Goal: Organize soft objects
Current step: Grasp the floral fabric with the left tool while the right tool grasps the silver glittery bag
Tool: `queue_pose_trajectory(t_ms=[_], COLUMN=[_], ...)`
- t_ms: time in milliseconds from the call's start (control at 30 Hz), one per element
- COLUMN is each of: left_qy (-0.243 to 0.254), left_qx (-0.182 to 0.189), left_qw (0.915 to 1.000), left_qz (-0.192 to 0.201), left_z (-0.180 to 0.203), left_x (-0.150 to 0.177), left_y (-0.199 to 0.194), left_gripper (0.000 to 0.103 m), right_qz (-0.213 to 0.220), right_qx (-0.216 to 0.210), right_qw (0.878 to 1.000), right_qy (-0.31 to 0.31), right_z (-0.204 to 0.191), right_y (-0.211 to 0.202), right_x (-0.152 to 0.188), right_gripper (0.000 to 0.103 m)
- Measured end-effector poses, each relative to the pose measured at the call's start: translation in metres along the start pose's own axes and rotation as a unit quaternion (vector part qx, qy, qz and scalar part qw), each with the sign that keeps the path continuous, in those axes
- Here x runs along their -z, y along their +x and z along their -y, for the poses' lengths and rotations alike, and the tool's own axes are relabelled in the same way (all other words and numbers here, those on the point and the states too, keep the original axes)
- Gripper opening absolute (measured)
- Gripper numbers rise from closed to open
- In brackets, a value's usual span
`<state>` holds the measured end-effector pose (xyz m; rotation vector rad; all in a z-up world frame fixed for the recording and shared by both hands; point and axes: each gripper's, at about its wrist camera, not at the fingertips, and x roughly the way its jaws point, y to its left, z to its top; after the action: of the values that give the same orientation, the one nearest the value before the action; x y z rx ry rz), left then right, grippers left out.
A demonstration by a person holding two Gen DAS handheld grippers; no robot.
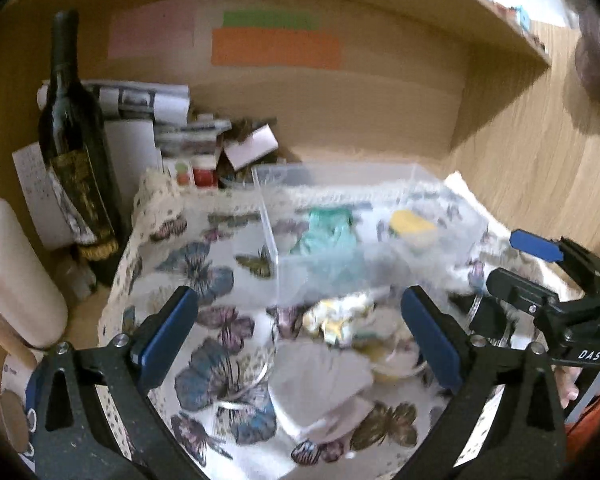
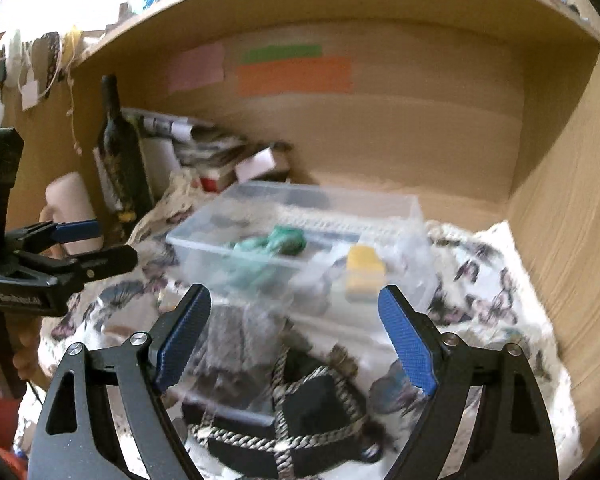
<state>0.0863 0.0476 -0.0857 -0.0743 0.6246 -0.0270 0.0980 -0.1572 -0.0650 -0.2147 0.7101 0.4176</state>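
A clear plastic box point(image 1: 268, 216) point(image 2: 204, 236) stands on a butterfly-print cloth point(image 1: 204, 264) point(image 2: 492, 280). It holds a green soft item point(image 1: 332, 236) point(image 2: 276, 240) and a yellow sponge point(image 1: 412, 224) point(image 2: 364, 268). My left gripper point(image 1: 300, 332) is open above a grey cloth mask point(image 1: 320, 380) and a yellow-white crumpled fabric point(image 1: 340, 312). My right gripper point(image 2: 296, 340) is open above a black item with a braided cord point(image 2: 308, 408) and a grey fabric point(image 2: 228, 344). The right gripper also shows in the left wrist view point(image 1: 516, 268), and the left gripper in the right wrist view point(image 2: 88, 244).
A dark wine bottle point(image 1: 76, 148) point(image 2: 120, 152) stands at the back left beside papers and small boxes point(image 1: 204, 140). A white jug point(image 1: 16, 276) point(image 2: 72, 204) is at the left. Wooden shelf walls point(image 2: 560, 200) enclose the right and back.
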Motion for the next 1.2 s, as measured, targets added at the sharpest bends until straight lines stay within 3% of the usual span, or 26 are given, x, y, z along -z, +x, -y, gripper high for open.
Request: queue_pose_trajectory(t_ms=[267, 500, 600, 767, 967, 1033, 1200], left_qy=[0.016, 0.018, 0.019, 0.023, 0.022, 0.019, 0.014], left_qx=[0.009, 0.02, 0.028, 0.035, 0.044, 0.057, 0.092], left_qw=[0.9994, 0.9991, 0.9989, 0.9988, 0.9978, 0.9968, 0.9943], left_qz=[-0.031, -0.033, -0.031, -0.023, -0.045, -0.053, -0.052], left_z=[0.005, 0.012, 0.016, 0.027, 0.032, 0.031, 0.03], left_x=[0.026, 0.027, 0.023, 0.016, 0.015, 0.016, 0.014], left_y=[0.011, 0.02, 0.023, 0.029, 0.046, 0.052, 0.05], left_gripper=[0.103, 0.103, 0.103, 0.1, 0.069, 0.049, 0.021], right_qz=[-0.066, -0.088, -0.085, -0.063, -0.033, -0.022, 0.003], right_qx=[-0.046, -0.097, -0.101, -0.078, -0.042, -0.031, -0.016], right_qw=[0.997, 0.991, 0.991, 0.994, 0.998, 0.999, 1.0], right_qy=[0.02, 0.035, 0.035, 0.032, 0.028, 0.026, 0.027], right_z=[-0.011, -0.008, -0.008, -0.004, 0.005, 0.008, 0.014], right_y=[0.031, 0.036, 0.032, 0.022, 0.006, 0.001, -0.01], right_x=[0.025, 0.03, 0.03, 0.027, 0.02, 0.017, 0.011], right_gripper=[0.081, 0.045, 0.032, 0.02, 0.02, 0.02, 0.02])
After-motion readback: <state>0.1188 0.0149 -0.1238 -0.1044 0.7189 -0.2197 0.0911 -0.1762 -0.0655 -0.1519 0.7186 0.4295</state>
